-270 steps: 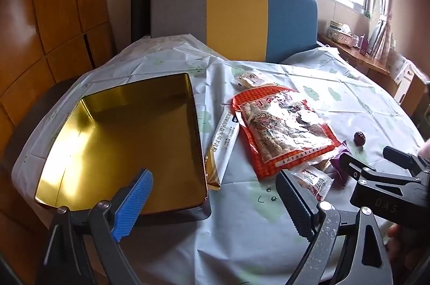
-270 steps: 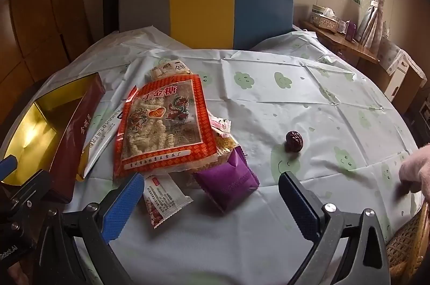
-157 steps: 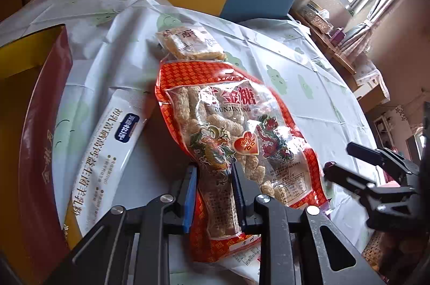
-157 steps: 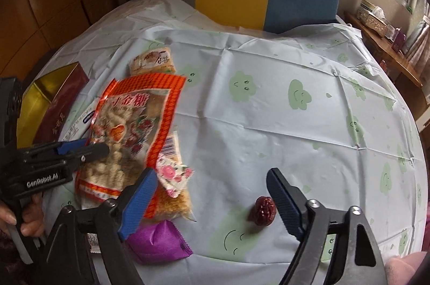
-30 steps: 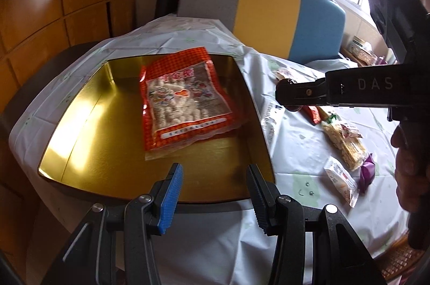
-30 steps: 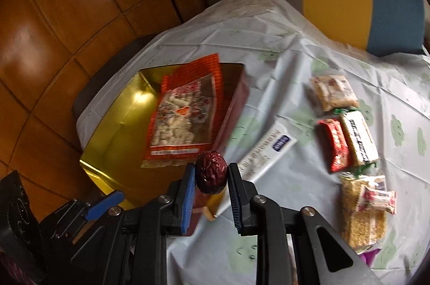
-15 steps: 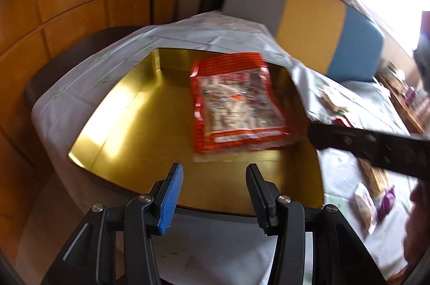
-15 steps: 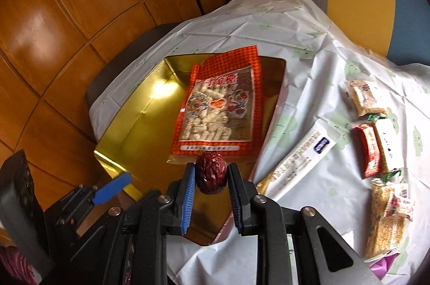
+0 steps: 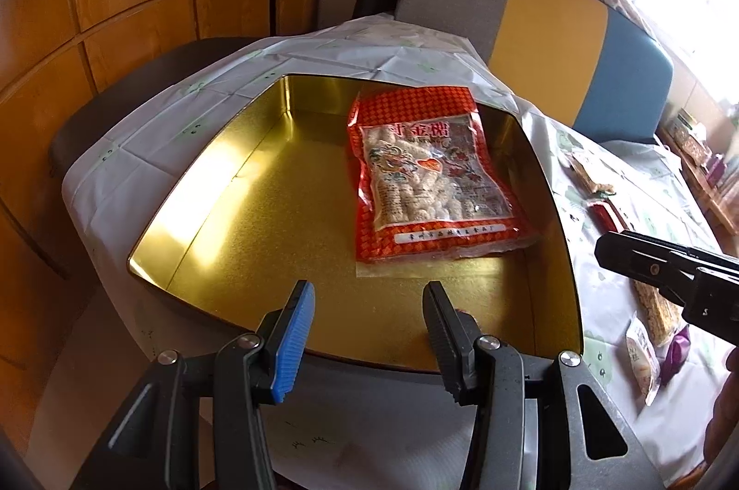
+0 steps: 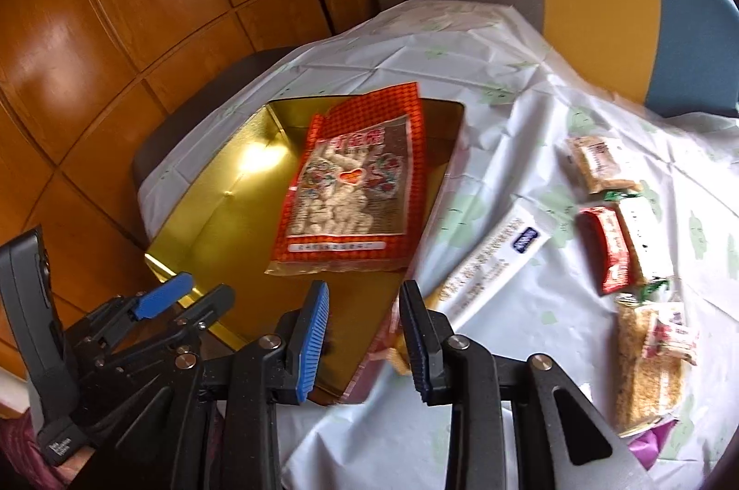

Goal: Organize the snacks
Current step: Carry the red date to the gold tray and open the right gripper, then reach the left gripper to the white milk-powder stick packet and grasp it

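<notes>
Right tongs (image 10: 365, 326) have just been opening: the date clamped between the pads half a second ago is gone from them, and nothing is held now; where it landed cannot be told, though a small reddish shape shows behind the left tongs' (image 9: 367, 340) black finger. Left tongs are held apart and empty over the tin's (image 9: 221, 185) near rim. An orange bag (image 9: 429, 176) lies inside the tin. On the cloth (image 10: 531, 130) beside it are left a white sachet (image 10: 494, 259) and small packets (image 10: 619, 245).
</notes>
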Demonstrator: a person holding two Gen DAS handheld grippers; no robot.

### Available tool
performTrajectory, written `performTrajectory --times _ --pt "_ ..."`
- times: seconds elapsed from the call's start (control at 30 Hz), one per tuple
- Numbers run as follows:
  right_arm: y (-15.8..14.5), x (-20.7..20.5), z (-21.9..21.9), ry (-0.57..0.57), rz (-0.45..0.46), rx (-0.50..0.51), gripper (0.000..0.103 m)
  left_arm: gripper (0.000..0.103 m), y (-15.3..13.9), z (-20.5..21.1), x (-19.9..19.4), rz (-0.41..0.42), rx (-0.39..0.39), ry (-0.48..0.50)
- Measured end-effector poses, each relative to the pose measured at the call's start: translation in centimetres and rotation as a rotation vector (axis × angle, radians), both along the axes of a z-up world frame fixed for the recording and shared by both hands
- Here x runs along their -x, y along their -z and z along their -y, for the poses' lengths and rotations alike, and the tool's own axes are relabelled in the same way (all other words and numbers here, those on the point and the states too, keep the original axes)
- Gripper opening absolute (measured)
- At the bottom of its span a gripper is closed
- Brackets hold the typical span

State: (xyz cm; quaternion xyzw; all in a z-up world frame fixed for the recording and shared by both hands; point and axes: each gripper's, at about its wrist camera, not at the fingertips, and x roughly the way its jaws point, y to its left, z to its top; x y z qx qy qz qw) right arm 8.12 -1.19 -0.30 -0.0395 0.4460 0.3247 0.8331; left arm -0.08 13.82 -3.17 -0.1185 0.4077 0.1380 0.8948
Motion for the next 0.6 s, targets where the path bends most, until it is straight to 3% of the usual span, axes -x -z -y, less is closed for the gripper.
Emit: performTrajectory --times 0.17,0.4,0.6 --pt "-0.2 0.5 1.1 0.031 0.067 0.039 0.032 0.055 -0.1 0.7 0.0 0.005 -0.013 0.019" --pt "-1.4 2.2 2.8 0.105 0.255 0.092 0.032 0.055 -0.2 1.6 -0.1 0.007 -0.035 0.048" --pt "-2.0 2.3 5.6 0.209 0.308 0.136 0.032 0.055 -0.2 2.4 -0.2 0.004 -0.047 0.082"
